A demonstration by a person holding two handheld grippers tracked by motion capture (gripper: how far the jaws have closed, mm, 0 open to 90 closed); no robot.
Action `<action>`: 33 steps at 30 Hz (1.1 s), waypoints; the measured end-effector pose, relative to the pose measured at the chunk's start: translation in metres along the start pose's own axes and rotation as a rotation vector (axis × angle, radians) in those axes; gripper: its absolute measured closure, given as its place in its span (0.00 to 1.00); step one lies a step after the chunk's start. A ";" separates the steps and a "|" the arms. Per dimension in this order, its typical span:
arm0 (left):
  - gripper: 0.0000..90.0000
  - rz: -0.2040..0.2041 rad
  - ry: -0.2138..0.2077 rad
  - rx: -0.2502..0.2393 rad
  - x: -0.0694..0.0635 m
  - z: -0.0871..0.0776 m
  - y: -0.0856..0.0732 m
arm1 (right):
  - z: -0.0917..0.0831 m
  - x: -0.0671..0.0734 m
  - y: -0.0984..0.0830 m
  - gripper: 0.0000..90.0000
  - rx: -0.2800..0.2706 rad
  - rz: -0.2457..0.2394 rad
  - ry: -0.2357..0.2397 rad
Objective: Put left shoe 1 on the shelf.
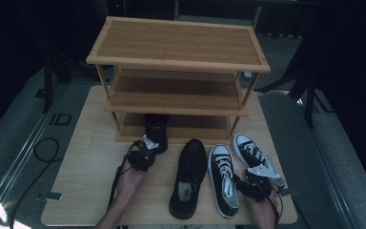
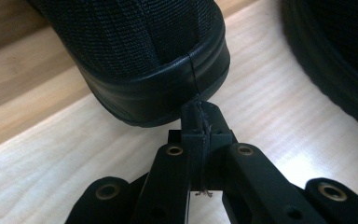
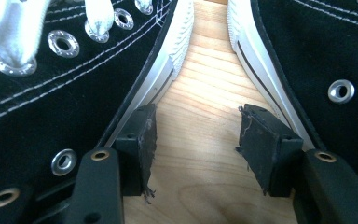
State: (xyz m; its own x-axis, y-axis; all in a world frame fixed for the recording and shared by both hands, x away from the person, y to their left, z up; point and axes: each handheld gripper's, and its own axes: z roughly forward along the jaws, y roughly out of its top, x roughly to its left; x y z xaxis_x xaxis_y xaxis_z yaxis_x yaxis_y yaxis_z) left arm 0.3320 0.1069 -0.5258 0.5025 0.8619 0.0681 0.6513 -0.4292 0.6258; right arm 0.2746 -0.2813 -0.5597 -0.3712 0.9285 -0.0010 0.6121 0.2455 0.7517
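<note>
Left gripper view: left tool (image 2: 200, 109) pressed together, nudging black shoe (image 2: 140, 56) heel at rack's (image 1: 178, 62) 6 o'clock | right tool (image 3: 196, 140) spread between sneakers | risk: tip slips, shoe twists

1 shoe (image 1: 156, 130) on rack's bottom shelf (image 1: 190, 130), 3 shoes (image 1: 222, 179) before it

High view: fixed above near edge of table (image 1: 76, 191), looks forward and down, far off. Left gripper view: very near, low over tabletop, faces heel of black shoe (image 2: 158, 60). Right gripper view: very near, faces gap between two sneakers (image 3: 51, 93). All share wooden tabletop.
</note>
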 end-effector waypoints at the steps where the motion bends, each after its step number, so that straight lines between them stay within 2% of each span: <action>1: 1.00 -0.001 -0.001 0.000 0.001 0.001 0.001 | 0.000 0.000 0.000 0.51 0.000 0.000 0.000; 5: 1.00 0.004 0.006 -0.002 0.005 0.004 0.004 | 0.000 0.000 0.000 0.51 0.000 0.000 0.000; 9: 1.00 -0.010 0.017 -0.015 0.010 0.004 0.006 | 0.000 0.000 0.000 0.51 0.000 -0.001 0.000; 11: 1.00 -0.034 0.015 -0.032 0.015 0.000 0.009 | 0.000 0.000 0.000 0.51 0.000 -0.001 0.000; 16: 1.00 -0.026 0.031 -0.027 0.020 0.001 0.013 | 0.000 0.000 0.000 0.51 0.000 -0.002 0.000; 19: 1.00 -0.049 0.039 -0.029 0.023 0.002 0.014 | 0.000 0.000 0.000 0.51 0.000 -0.002 -0.001; 22: 1.00 -0.054 0.047 -0.025 0.027 0.003 0.015 | 0.000 0.000 0.000 0.51 0.000 -0.002 0.000; 26: 1.00 -0.096 0.068 -0.029 0.031 0.003 0.015 | 0.000 0.000 0.000 0.51 0.000 -0.001 0.000; 28: 1.00 -0.074 0.050 -0.034 0.028 0.002 0.014 | 0.000 0.000 0.000 0.51 0.000 -0.002 0.000; 30: 1.00 -0.043 0.027 -0.043 0.019 0.001 0.012 | 0.000 0.000 0.000 0.51 0.000 -0.001 0.000; 33: 1.00 0.012 0.001 -0.032 0.007 0.004 0.012 | 0.000 0.000 0.000 0.51 0.000 -0.001 0.000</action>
State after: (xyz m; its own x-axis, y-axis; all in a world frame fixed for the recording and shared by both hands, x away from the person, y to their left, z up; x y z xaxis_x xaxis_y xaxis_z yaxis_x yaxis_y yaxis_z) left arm 0.3456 0.1062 -0.5212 0.5099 0.8568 0.0764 0.6266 -0.4308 0.6495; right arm 0.2746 -0.2813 -0.5598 -0.3716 0.9284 -0.0016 0.6116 0.2461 0.7519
